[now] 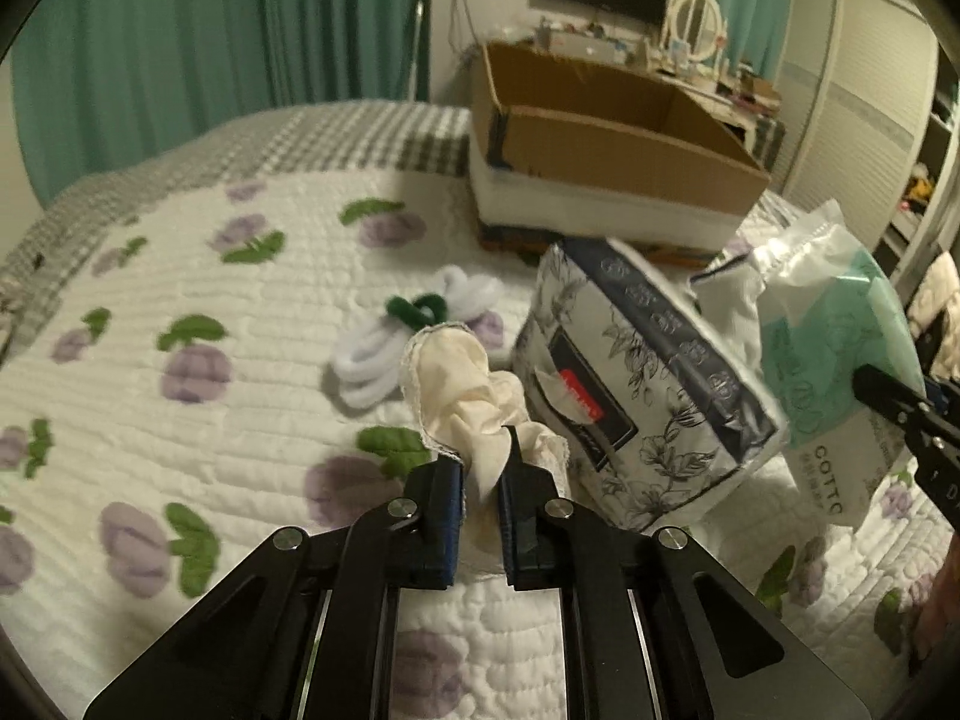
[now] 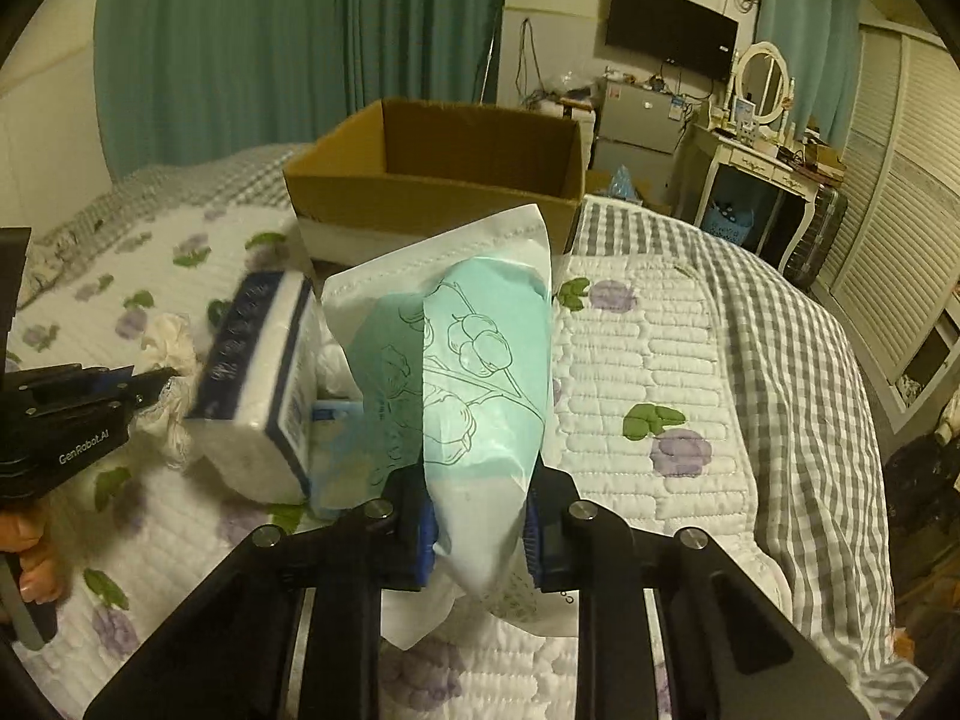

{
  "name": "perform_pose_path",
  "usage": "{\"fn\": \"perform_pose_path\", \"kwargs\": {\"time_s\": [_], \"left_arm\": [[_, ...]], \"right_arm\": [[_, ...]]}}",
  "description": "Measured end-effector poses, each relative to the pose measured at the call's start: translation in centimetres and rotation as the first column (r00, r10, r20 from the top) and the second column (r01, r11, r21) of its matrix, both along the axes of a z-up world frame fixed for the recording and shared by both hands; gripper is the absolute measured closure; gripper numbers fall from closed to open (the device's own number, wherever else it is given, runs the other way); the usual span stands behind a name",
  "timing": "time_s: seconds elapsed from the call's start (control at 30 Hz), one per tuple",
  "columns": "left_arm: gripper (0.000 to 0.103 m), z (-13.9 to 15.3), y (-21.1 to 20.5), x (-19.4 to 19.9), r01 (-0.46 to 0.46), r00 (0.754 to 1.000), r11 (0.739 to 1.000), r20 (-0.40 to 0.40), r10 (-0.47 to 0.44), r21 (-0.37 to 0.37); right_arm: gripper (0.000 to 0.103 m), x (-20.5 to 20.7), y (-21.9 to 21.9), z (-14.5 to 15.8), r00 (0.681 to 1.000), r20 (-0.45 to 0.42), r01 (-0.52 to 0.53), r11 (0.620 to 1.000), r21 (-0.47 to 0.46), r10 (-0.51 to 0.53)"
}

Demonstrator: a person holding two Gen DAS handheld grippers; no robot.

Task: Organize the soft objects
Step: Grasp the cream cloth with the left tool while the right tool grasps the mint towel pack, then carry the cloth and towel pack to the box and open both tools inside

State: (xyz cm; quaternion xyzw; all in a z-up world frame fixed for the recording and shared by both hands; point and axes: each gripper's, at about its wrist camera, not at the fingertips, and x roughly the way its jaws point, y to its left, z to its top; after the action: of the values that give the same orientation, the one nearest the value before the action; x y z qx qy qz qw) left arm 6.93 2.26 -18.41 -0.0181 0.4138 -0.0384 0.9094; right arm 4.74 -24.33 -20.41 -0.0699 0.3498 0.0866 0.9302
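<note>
My left gripper [image 1: 483,468] is shut on a crumpled cream cloth [image 1: 465,396] and holds it just above the quilt. My right gripper [image 2: 480,516] is shut on a mint-green and white pack of cotton tissues [image 2: 468,372], lifted off the bed; the pack also shows in the left wrist view [image 1: 840,348]. A floral tissue pack with a navy band [image 1: 648,384] lies tilted between the two grippers, blurred in the right wrist view [image 2: 264,384]. A white yarn bundle with a green tie [image 1: 408,330] lies on the quilt beyond the cloth. An open cardboard box [image 2: 444,174] stands further back on the bed.
The bed has a white quilt with purple flowers [image 1: 180,360] and a grey checked blanket [image 2: 792,372] to the right. Teal curtains [image 2: 270,48] hang behind. A dressing table with a mirror [image 2: 762,138] and a louvred wardrobe [image 2: 900,210] stand at the right.
</note>
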Motion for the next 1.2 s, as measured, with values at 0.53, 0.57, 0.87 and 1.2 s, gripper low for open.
{"fn": "perform_pose_path", "kwargs": {"time_s": [0.53, 0.57, 0.87, 1.2], "left_arm": [[0.094, 11.1, 0.3, -5.3, 0.021, 0.974, 1.000, 0.225, -0.017, -0.016], [0.094, 12.2, 0.2, -5.4, 0.029, 0.969, 0.999, 0.246, -0.022, -0.025], [0.094, 20.0, -0.8, -5.8, 0.080, 0.907, 0.997, 0.417, -0.068, -0.011], [0.094, 23.7, -1.7, -1.8, 0.102, 0.857, 0.994, 0.503, -0.112, 0.047]], "right_arm": [[0.081, -6.7, 0.4, 10.5, 0.966, 0.255, -0.042, 0.998, 0.037, 0.032], [0.081, -7.1, 0.3, 11.5, 0.961, 0.276, -0.040, 0.998, 0.038, 0.028], [0.081, -8.5, -0.5, 19.3, 0.909, 0.416, -0.061, 0.994, 0.094, 0.017], [0.081, -5.0, 0.1, 24.5, 0.862, 0.507, -0.079, 0.991, 0.111, 0.012]]}}
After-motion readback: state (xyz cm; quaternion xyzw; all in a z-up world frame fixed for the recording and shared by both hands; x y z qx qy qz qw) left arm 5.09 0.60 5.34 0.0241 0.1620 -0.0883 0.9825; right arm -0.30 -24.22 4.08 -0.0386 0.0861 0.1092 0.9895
